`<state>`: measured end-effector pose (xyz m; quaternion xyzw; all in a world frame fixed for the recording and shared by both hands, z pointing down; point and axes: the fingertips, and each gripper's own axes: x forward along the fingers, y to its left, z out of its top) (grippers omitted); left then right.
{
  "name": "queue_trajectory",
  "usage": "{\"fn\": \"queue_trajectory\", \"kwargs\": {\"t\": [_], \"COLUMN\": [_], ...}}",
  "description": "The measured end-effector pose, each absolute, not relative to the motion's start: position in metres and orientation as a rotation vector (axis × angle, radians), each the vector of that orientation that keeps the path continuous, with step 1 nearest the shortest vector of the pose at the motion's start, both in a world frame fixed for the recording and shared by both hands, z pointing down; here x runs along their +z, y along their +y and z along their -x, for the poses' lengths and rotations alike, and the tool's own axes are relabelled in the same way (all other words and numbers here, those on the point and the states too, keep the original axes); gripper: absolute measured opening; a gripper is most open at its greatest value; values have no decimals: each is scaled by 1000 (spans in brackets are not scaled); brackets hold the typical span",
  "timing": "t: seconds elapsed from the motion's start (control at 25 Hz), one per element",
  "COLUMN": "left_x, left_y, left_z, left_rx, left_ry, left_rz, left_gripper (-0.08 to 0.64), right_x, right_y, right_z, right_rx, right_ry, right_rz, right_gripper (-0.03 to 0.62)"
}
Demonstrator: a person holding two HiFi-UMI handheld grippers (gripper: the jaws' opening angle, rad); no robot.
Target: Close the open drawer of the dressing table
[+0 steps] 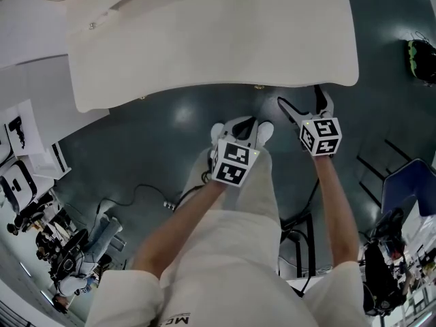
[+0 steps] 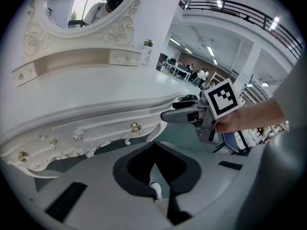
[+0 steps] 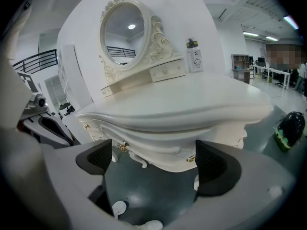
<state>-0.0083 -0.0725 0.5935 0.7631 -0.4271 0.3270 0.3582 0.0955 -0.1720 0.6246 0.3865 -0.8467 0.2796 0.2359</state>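
Observation:
The white dressing table (image 1: 204,46) fills the top of the head view, its curved front edge just ahead of both grippers. In the right gripper view its front drawer (image 3: 158,145) with gold handles sits under the top and looks flush. No drawer sticks out in any view. My right gripper (image 3: 156,164) is open, a short way from the table front and touching nothing; from above, the right gripper (image 1: 301,103) points at the table edge. My left gripper (image 2: 154,166) is shut on nothing and hangs lower, over the floor; the left gripper (image 1: 243,129) is near my shoes.
An oval mirror (image 3: 124,32) with small drawers (image 3: 165,71) at its base stands on the table top, beside a small bottle (image 3: 194,54). A green and black object (image 3: 288,128) lies on the floor at right. Cables (image 1: 146,193) and equipment sit behind me.

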Motion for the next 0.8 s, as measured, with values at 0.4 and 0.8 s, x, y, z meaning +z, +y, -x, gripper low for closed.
{"fn": "queue_trajectory", "kwargs": {"t": [0.4, 0.8], "left_x": [593, 593], "left_y": [-69, -65], "left_z": [10, 15], "left_rx": [841, 848], "left_ry": [-1115, -1116], "left_rz": [-1962, -1950], "left_gripper": [9, 9], "right_x": [623, 623], "right_y": [-183, -184], "right_z": [-96, -94], "right_rx": [764, 749], "right_ry": [-2326, -2327], "right_rz": [-1087, -1087], "right_gripper": [508, 508]}}
